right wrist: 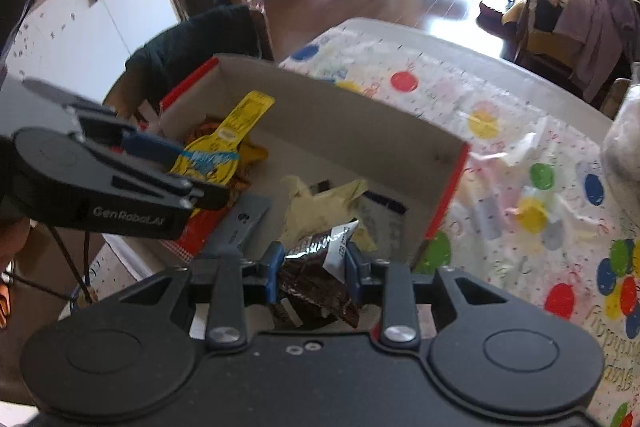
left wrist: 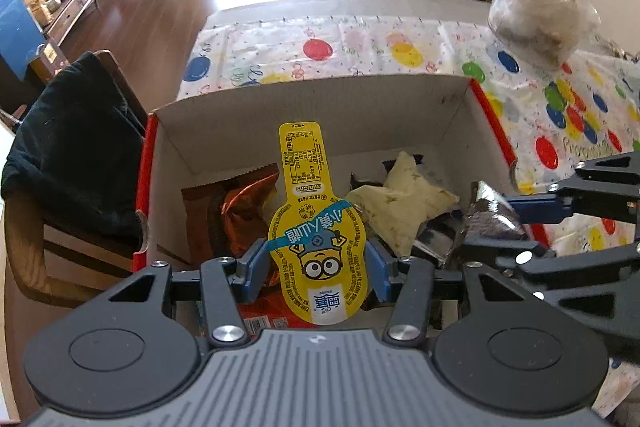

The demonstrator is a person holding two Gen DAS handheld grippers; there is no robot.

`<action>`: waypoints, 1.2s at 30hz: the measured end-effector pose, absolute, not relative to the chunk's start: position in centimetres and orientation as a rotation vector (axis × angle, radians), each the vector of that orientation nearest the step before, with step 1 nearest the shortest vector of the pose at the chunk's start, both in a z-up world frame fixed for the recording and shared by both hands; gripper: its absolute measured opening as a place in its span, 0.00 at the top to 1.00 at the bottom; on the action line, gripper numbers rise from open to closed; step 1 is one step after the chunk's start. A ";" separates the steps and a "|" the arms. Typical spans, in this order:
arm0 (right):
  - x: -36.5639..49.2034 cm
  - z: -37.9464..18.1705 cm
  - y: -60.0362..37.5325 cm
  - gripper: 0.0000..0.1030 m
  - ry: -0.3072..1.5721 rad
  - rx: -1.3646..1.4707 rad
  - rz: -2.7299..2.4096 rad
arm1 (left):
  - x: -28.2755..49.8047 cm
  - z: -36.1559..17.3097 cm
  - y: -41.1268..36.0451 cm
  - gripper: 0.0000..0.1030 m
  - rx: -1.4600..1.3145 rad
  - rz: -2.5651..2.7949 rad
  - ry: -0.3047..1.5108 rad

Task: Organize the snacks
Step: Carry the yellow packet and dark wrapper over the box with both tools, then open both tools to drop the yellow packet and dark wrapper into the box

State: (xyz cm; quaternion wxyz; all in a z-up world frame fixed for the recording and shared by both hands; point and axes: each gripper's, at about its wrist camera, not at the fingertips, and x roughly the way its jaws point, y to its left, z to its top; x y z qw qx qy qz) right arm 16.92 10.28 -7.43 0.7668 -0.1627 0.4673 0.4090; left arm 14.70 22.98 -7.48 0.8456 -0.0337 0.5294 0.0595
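Note:
My left gripper (left wrist: 316,263) is shut on a yellow Minions snack pack (left wrist: 316,247) and holds it upright over the open cardboard box (left wrist: 312,99); the pack also shows in the right wrist view (right wrist: 216,155). My right gripper (right wrist: 314,267) is shut on a dark brown and silver snack packet (right wrist: 320,279), above the box's near right part; it shows at the right of the left wrist view (left wrist: 492,215). Inside the box lie an orange-brown foil packet (left wrist: 240,211), a cream packet (left wrist: 400,203) and other wrappers.
The box with red outer sides stands on a table with a balloon-print cloth (left wrist: 360,47). A clear bag of pale food (left wrist: 536,15) stands at the back right. A chair with a black garment (left wrist: 72,147) is to the left of the table.

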 end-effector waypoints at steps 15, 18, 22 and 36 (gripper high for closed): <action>16.6 -10.7 12.8 0.70 1.085 -0.418 0.886 | 16.4 -9.3 22.0 0.50 0.019 0.054 1.182; 16.6 -10.9 12.8 0.70 1.087 -0.413 0.884 | 16.4 -9.4 21.8 0.50 0.034 0.058 1.192; 16.6 -10.8 12.7 0.70 1.094 -0.397 0.883 | 16.2 -9.3 21.3 0.50 0.051 0.056 1.189; 15.7 -8.7 10.9 0.69 1.081 -0.365 0.879 | 14.1 -8.1 21.0 0.44 0.009 0.082 1.134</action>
